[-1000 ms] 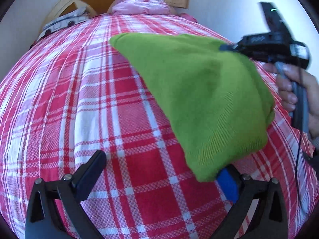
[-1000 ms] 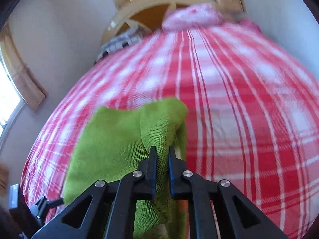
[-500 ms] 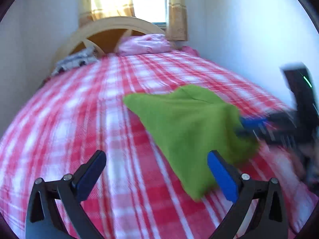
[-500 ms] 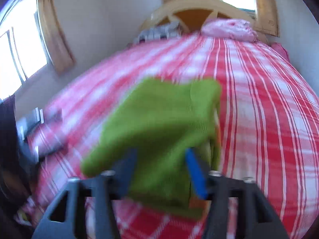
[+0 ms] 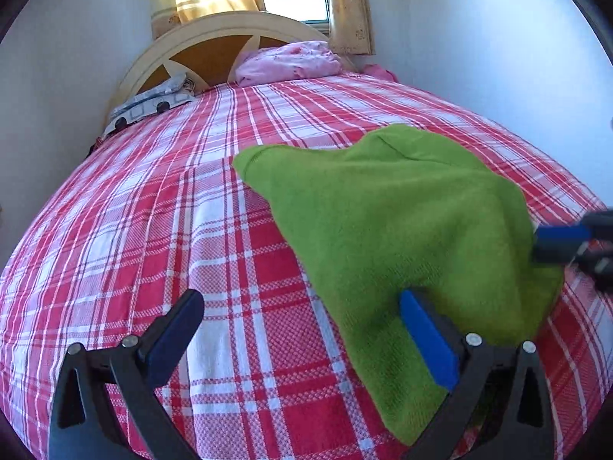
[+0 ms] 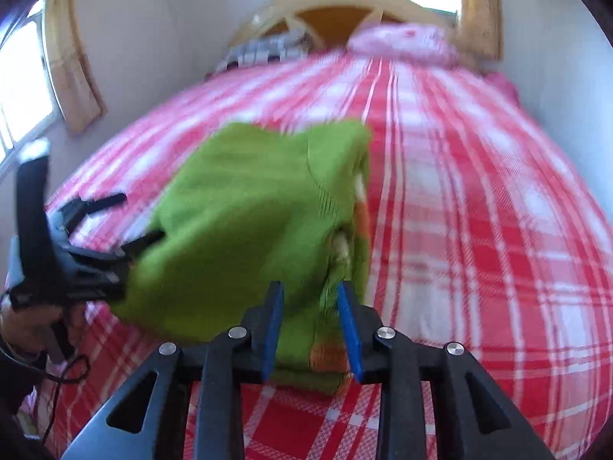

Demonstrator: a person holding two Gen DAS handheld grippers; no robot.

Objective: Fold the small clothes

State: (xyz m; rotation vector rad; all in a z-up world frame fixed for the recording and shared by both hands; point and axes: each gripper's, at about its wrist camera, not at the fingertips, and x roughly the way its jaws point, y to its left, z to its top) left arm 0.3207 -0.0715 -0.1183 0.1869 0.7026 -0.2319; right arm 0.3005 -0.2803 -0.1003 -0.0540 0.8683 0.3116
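Observation:
A small green knitted garment [image 5: 402,222] lies folded in a heap on the red and white checked bedspread [image 5: 153,230]. My left gripper [image 5: 299,299] stands wide open at the garment's near edge; the cloth lies against its right finger [image 5: 425,329] and nothing is between the jaws. My right gripper [image 6: 308,299] points at the garment [image 6: 249,211] from its other side. Its jaws stand a little apart and are closing, with a fold of the green cloth between the pads. Orange and white trim [image 6: 358,211] shows under the fold. The left gripper [image 6: 130,218] appears at the garment's left.
A pink pillow [image 5: 287,63] and a patterned grey cloth [image 5: 153,103] lie at the rounded headboard [image 5: 214,38]. White walls close in on both sides of the bed. A hand [image 6: 27,326] holds the left gripper's handle, with a cable hanging below it.
The right gripper's jaws, shut on the lifted green garment, have come apart. The garment has sunk onto the bed. The left gripper has tilted up, and the right gripper has swung sideways.

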